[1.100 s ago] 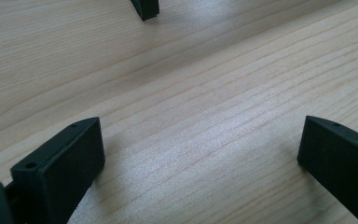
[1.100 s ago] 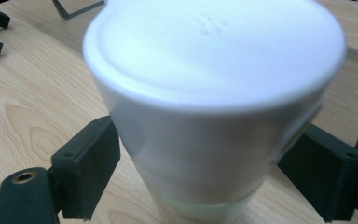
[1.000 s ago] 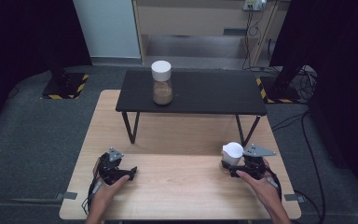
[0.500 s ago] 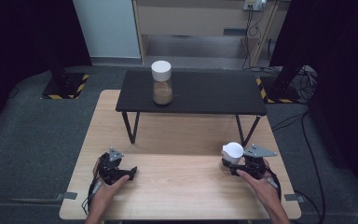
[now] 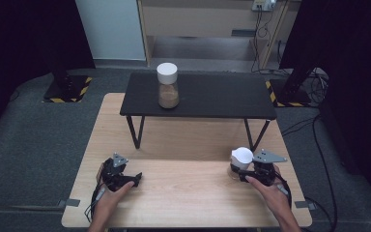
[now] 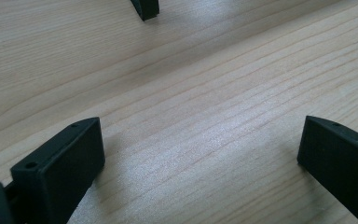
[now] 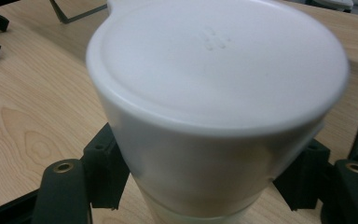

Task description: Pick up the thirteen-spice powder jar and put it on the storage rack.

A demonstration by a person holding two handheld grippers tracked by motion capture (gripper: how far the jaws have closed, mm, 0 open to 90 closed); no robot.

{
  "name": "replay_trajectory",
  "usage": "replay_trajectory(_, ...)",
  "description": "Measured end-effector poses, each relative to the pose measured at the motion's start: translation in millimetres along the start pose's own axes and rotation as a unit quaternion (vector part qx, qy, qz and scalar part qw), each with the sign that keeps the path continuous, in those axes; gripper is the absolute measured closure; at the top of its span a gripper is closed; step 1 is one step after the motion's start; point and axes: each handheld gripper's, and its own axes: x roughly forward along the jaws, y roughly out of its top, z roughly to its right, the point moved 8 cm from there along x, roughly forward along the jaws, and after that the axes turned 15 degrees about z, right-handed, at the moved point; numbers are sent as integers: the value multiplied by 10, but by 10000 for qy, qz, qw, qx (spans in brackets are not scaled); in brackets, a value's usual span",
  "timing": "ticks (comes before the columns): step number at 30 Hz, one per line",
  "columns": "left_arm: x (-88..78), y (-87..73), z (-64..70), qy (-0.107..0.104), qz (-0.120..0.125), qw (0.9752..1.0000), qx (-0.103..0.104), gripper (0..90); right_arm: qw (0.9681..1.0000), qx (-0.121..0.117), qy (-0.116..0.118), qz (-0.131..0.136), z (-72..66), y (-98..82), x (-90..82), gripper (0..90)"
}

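the right gripper (image 5: 244,175) is clamped on a white-lidded jar (image 5: 241,162) near the right end of the wooden table (image 5: 188,193); its jaws have just been closing, and in the right gripper view the two black jaws press on either side of the jar (image 7: 214,121), just under the wide white lid. the jar stands upright on the wood, its lid rising above the gripper's grey three-cornered plate beside it, and the person's right hand (image 5: 265,188) holds the gripper from behind. the left gripper (image 5: 134,180) rests on the table well apart from the right one, at the left end, held by the left hand (image 5: 111,198); its jaws stand wide apart with only bare wood (image 6: 200,121) between them. beyond both grippers, across the far part of the wooden table, stands a low black table (image 5: 212,99), and on it, well away from the left gripper and farther still from the right, stands a second jar with a white lid (image 5: 167,86) and a brown filling in its lower part.
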Motion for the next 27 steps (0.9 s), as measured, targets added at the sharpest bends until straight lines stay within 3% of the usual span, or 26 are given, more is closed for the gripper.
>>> replay_trajectory(3,0,0,0,-1,-1,10000,-1,0,10000,51,41,30,17,4,-10,313)
replay_trajectory(13,0,0,0,-1,-1,10000,-1,0,9993,-72,359,-14,82,97,-43,313)
replay_trajectory(27,0,0,0,-1,-2,10000,0,0,9978,-232,614,-65,138,297,-73,314)
